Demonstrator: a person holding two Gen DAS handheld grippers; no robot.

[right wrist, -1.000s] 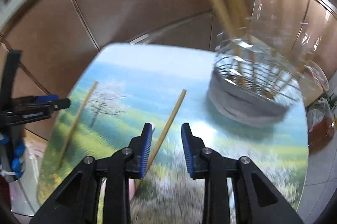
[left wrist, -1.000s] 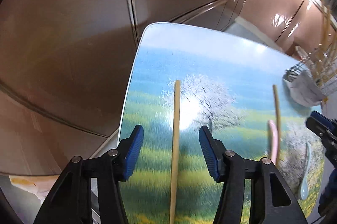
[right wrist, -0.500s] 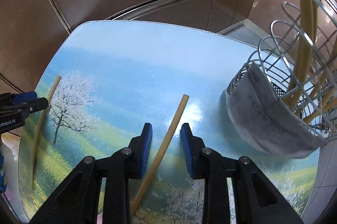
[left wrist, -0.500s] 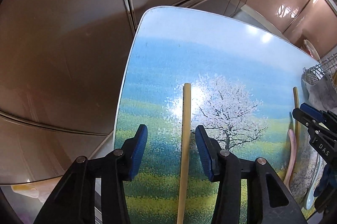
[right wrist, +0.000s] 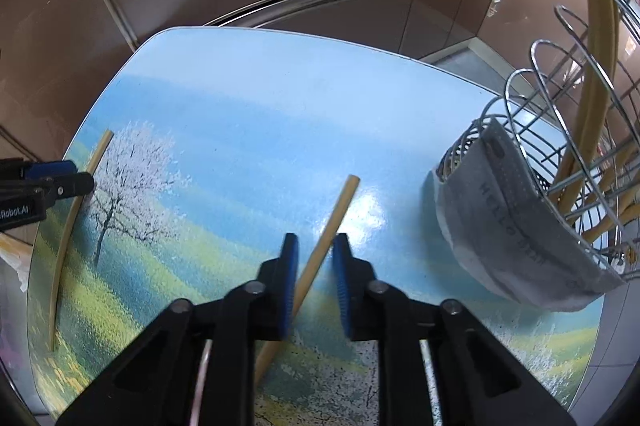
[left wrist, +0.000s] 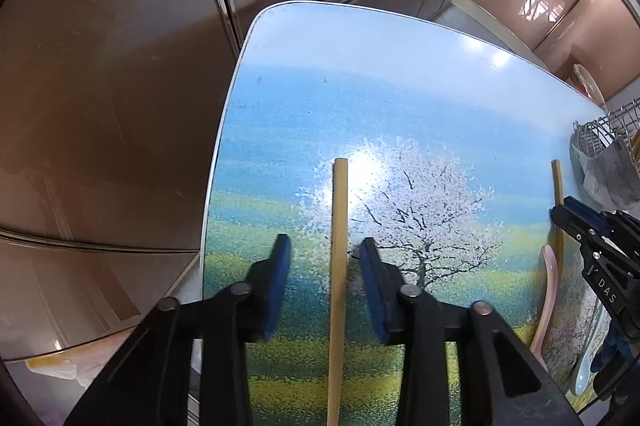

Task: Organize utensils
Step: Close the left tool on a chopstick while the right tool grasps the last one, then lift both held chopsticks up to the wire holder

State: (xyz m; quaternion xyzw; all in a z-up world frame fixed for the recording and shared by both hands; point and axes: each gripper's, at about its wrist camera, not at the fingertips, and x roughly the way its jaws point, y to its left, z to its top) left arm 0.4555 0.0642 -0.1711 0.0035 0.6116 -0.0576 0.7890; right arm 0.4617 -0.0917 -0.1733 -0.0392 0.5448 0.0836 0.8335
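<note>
Left wrist view: the left gripper had just been closing, jaws straddling a chopstick lying on the printed table, pads not yet touching.

Right wrist view: the right gripper had just been narrowing around another chopstick, nearly pinching; lying askew between the pads, it might roll or pivot free. The wire holder stood nearby.

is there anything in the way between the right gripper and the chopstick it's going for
Nothing visible. The chopstick already lies between the closing pads of the right gripper, flat on the table. The wire basket stands apart, to the right.
</note>
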